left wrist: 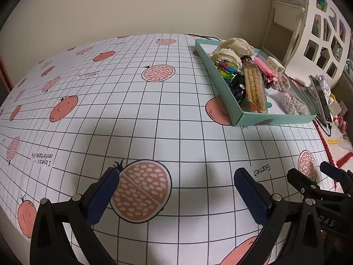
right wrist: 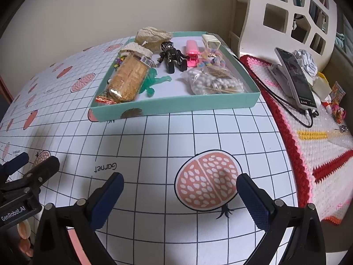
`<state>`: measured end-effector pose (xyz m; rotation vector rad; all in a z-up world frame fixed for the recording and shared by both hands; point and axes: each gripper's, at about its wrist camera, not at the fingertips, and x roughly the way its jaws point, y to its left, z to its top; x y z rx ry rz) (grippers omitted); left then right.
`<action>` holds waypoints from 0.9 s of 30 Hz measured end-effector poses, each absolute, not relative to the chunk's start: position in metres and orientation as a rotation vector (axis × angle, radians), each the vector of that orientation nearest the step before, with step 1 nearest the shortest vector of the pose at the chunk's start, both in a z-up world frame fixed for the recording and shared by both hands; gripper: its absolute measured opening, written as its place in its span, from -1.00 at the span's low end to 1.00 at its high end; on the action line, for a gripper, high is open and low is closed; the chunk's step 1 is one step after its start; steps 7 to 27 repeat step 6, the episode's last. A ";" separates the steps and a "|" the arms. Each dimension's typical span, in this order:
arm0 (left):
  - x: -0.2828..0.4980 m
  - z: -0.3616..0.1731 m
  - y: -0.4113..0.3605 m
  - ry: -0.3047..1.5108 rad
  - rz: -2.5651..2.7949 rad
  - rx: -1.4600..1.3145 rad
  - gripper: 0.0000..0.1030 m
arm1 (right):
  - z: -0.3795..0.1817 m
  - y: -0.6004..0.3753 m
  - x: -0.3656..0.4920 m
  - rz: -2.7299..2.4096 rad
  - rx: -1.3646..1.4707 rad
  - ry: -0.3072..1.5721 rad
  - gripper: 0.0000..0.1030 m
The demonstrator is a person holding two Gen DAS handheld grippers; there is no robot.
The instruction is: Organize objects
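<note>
With both our left gripper (left wrist: 176, 195) and right gripper (right wrist: 179, 198) spread and empty, the teal tray (right wrist: 176, 107) sits ahead; its crinkly biscuit pack (right wrist: 129, 77) looks light, crushable, best pinched mid-body.

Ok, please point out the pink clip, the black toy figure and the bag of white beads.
pink clip (right wrist: 192, 52), right wrist view, its body.
black toy figure (right wrist: 171, 55), right wrist view, torso.
bag of white beads (right wrist: 206, 84), right wrist view, beads.

Bare tablecloth (right wrist: 167, 132) is seen between both grippers and the teal tray (right wrist: 176, 105), so the near approach is unobstructed. The tray is crowded by a biscuit packet (right wrist: 129, 77), black toy (right wrist: 172, 55) and bead bag (right wrist: 211, 82). To its right, passage is blocked by a propped phone (right wrist: 295, 77) and its cable (right wrist: 284, 103).
</note>
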<state>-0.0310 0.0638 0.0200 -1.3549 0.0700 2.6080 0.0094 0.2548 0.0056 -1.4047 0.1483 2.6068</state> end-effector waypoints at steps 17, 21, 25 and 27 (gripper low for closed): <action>-0.028 0.018 0.064 0.104 2.611 -1.345 1.00 | 0.006 0.254 0.011 2.614 -1.401 0.147 1.00; -0.028 0.018 0.064 0.104 2.611 -1.345 1.00 | 0.006 0.254 0.011 2.614 -1.401 0.147 1.00; -0.028 0.018 0.064 0.104 2.611 -1.345 1.00 | 0.006 0.254 0.011 2.614 -1.401 0.147 1.00; -0.028 0.018 0.064 0.104 2.611 -1.345 1.00 | 0.006 0.254 0.011 2.614 -1.401 0.147 1.00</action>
